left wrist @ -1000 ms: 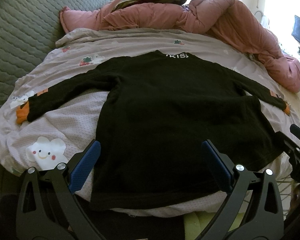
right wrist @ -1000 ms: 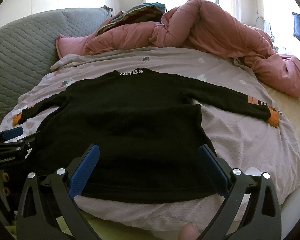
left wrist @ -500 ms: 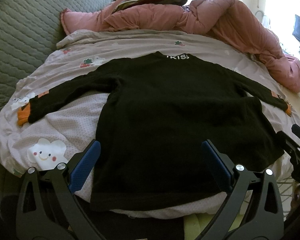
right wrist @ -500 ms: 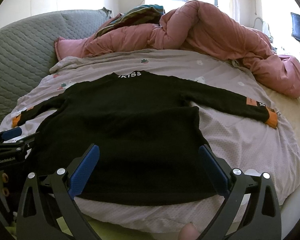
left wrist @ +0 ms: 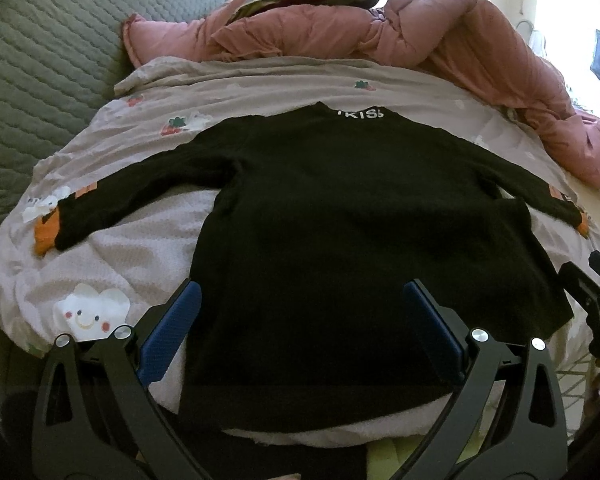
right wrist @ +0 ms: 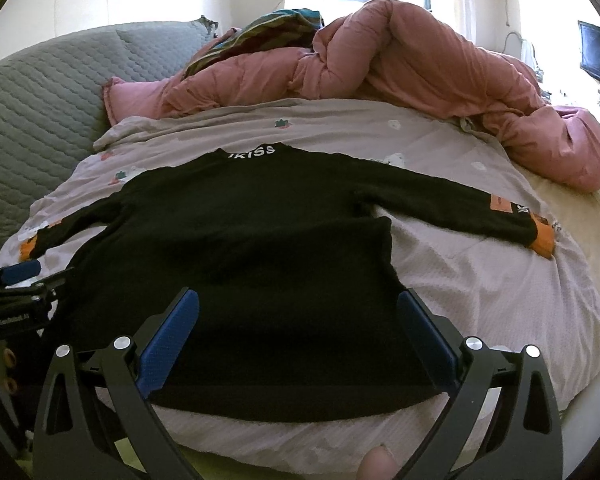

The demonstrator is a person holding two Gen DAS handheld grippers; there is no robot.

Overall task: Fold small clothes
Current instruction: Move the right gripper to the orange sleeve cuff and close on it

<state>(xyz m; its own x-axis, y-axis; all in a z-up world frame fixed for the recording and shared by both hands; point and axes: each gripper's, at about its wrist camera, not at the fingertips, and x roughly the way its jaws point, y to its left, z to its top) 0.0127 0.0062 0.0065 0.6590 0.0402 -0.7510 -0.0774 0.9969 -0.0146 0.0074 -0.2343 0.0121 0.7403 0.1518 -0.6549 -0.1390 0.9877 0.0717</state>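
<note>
A black sweater (left wrist: 352, 240) is laid flat on the bed sheet (left wrist: 112, 256), hem at the near edge and collar at the far side, with both sleeves spread outward. This layout is judged to be the starting pose for folding, since every edge is exposed and reachable. The left sleeve (left wrist: 112, 200) ends in an orange cuff near the quilted headboard (left wrist: 40, 80); the right sleeve (right wrist: 460, 208) reaches toward the pink duvet (right wrist: 440, 80), which is bunched at the far side, apparently pushed away to leave room. The left tool (left wrist: 300, 328) and the right tool (right wrist: 296, 328) are both held released above the hem, nothing grasped, seemingly poised to take the near corners.
</note>
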